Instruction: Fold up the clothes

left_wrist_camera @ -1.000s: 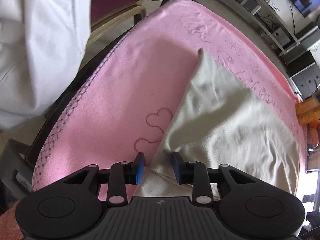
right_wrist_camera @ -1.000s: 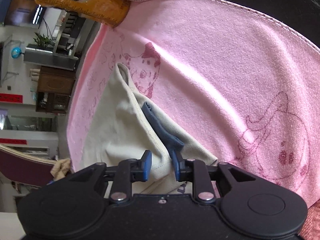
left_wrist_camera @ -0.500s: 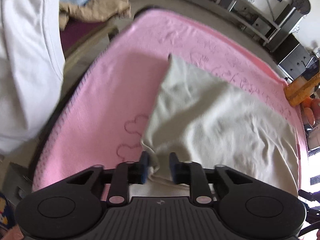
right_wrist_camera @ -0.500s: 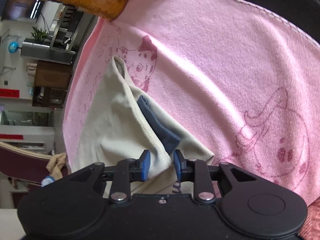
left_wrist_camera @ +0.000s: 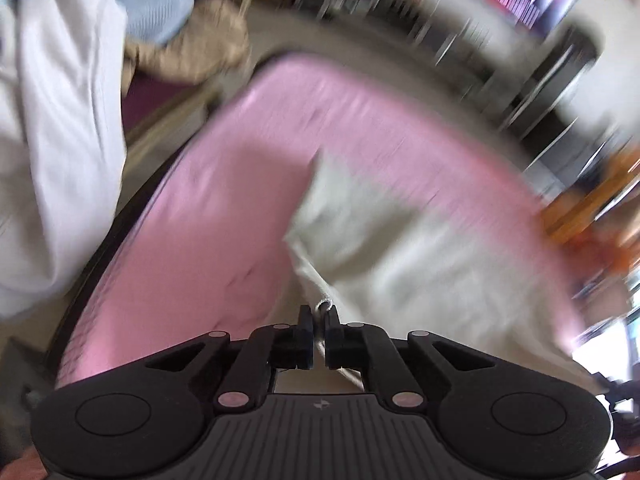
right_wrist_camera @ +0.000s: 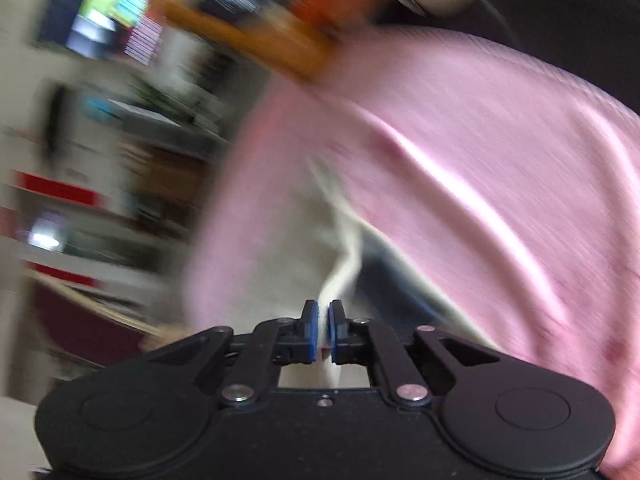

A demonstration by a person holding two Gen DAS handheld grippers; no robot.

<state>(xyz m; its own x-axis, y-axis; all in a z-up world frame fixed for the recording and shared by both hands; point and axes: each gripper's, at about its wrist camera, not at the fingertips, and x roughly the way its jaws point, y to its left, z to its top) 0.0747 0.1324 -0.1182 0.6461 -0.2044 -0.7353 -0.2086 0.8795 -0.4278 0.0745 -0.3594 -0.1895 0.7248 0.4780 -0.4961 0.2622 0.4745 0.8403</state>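
Note:
A cream garment (left_wrist_camera: 408,248) lies on a pink towel (left_wrist_camera: 224,216) that covers the table. In the left wrist view my left gripper (left_wrist_camera: 319,314) is shut on the garment's near hem, and the cloth rises in a ridge from the jaws. In the right wrist view my right gripper (right_wrist_camera: 323,314) is shut on another edge of the same cream garment (right_wrist_camera: 296,248); a dark blue inner band (right_wrist_camera: 384,268) shows just right of the pinched fold. The pink towel (right_wrist_camera: 500,184) spreads to the right. Both views are heavily motion-blurred.
A white cloth (left_wrist_camera: 56,160) hangs at the left, with tan and light blue clothes (left_wrist_camera: 188,52) heaped behind it on a dark red chair. An orange bottle (right_wrist_camera: 248,40) lies beyond the towel's far edge. Shelves and furniture blur across the background.
Both grippers have closed on the cream garment's edges and lifted, pulling the cloth up into folds. Both cameras now swing fast, so the scene is smeared.

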